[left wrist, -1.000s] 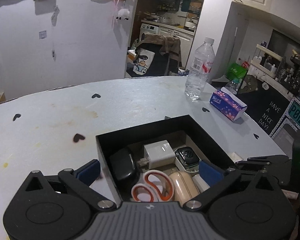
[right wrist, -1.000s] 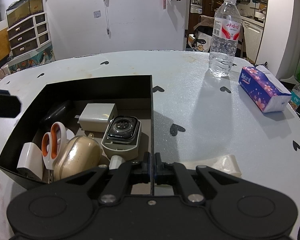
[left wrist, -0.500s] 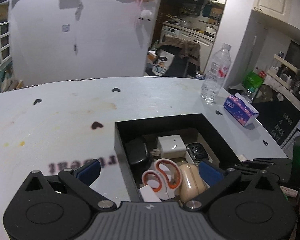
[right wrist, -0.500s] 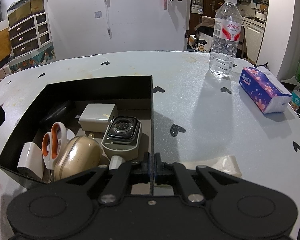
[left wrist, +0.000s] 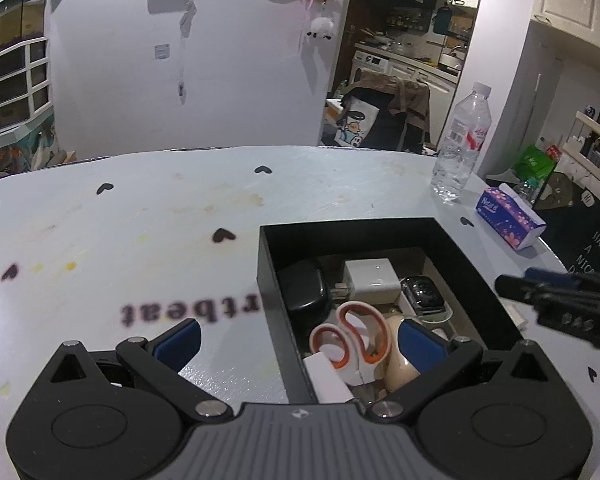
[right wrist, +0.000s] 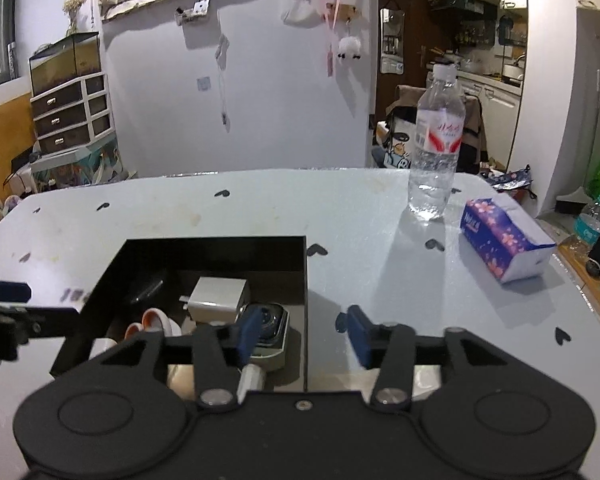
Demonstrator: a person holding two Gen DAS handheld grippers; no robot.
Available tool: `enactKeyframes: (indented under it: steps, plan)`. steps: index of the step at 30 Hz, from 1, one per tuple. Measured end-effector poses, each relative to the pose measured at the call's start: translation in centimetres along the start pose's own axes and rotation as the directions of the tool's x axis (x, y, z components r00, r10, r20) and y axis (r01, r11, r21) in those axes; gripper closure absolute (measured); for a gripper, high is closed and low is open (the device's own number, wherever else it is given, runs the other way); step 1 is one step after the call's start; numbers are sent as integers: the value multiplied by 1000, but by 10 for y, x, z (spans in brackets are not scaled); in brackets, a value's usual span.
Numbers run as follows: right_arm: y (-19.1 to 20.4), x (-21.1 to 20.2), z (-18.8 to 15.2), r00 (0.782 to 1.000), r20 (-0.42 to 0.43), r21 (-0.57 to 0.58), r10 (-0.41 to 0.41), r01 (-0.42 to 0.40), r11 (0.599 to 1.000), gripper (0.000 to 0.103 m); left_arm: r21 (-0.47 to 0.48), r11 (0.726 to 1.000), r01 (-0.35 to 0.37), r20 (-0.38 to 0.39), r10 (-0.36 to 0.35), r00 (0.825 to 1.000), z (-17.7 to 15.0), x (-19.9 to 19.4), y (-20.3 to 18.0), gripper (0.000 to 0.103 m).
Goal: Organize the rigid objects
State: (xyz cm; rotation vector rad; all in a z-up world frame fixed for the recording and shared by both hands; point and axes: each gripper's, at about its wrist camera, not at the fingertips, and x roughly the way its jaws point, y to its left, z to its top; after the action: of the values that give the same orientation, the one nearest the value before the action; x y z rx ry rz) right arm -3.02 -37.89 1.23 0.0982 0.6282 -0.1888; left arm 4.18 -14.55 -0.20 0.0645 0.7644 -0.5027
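A black open box sits on the white table. It holds orange-handled scissors, a white charger, a black case, a smartwatch and a beige case. My left gripper is open and empty, straddling the box's near left wall. My right gripper is open and empty, straddling the box's right wall above the watch. Each gripper shows at the edge of the other's view.
A water bottle and a purple tissue pack stand on the table's far right. The table has black heart marks and printed lettering left of the box. The table edge runs close on the right.
My right gripper has opened from shut and lifted back. My left gripper has drawn back and to the left, staying open. The box contents have not moved.
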Motion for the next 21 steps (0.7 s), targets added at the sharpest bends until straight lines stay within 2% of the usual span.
enactKeyframes:
  steps: [3,7,9,13,17,21]
  plan:
    - [3,-5,0,1000,-5,2,-3,3,1000,34,-6,1000,-14,7,14,1000,-3,-3,1,0]
    - [12,-12,-4,1000,-6,-18,2,-2,1000,23,-19,997,-77,16,77,997,-5,-6,1,0]
    - [16,-14,-6,1000,-8,-27,4,-4,1000,14,-25,996,-88,18,89,996,-7,-8,2,0]
    - [19,-17,-10,1000,-20,-23,-11,11,1000,12,-38,995,-93,16,94,995,-11,-12,4,0]
    - [21,-18,-14,999,-36,-16,-26,25,1000,11,-30,987,-156,0,157,988,-16,-13,2,0]
    - [23,-16,-17,998,-56,-15,-31,30,999,11,-49,986,-159,-10,159,987,-19,-14,7,0]
